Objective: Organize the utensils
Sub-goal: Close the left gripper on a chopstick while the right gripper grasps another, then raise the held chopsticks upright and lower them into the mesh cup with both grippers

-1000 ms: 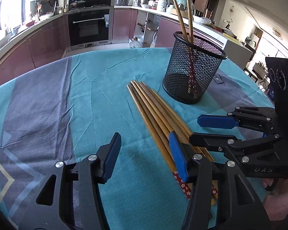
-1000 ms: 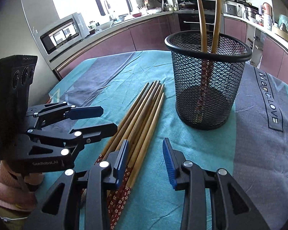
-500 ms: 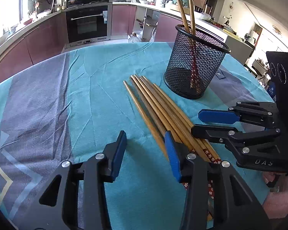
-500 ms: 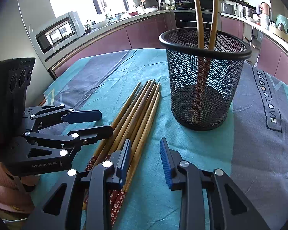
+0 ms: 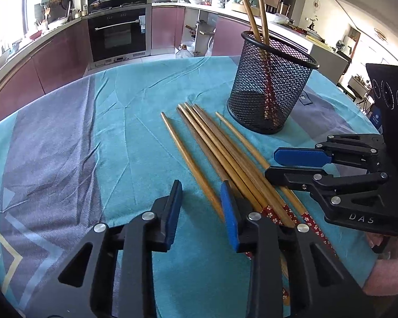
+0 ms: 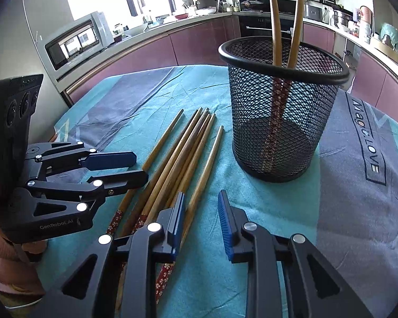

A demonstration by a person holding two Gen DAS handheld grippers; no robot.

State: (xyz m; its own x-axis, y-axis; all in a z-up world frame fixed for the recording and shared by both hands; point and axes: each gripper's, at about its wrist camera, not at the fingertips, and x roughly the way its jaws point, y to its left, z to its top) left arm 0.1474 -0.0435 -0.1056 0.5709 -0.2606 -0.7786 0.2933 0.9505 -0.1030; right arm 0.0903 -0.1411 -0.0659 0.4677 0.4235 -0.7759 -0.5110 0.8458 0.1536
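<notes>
Since a second ago, one brown wooden chopstick (image 5: 192, 167) has been sliding away from the bundle of brown wooden chopsticks with red flowered ends (image 5: 233, 159), and one on the bundle's far side is now lying apart too. All are lying on the teal and grey tablecloth (image 5: 92, 137), beside the black wire-mesh cup (image 5: 272, 87), which is holding two more chopsticks upright. The left gripper (image 5: 201, 201) is narrowing its blue-padded jaws around the lone chopstick without pressing on it. The right gripper (image 6: 201, 209) is also narrowing, with the outermost chopstick running under its left pad and only cloth showing between its pads.
</notes>
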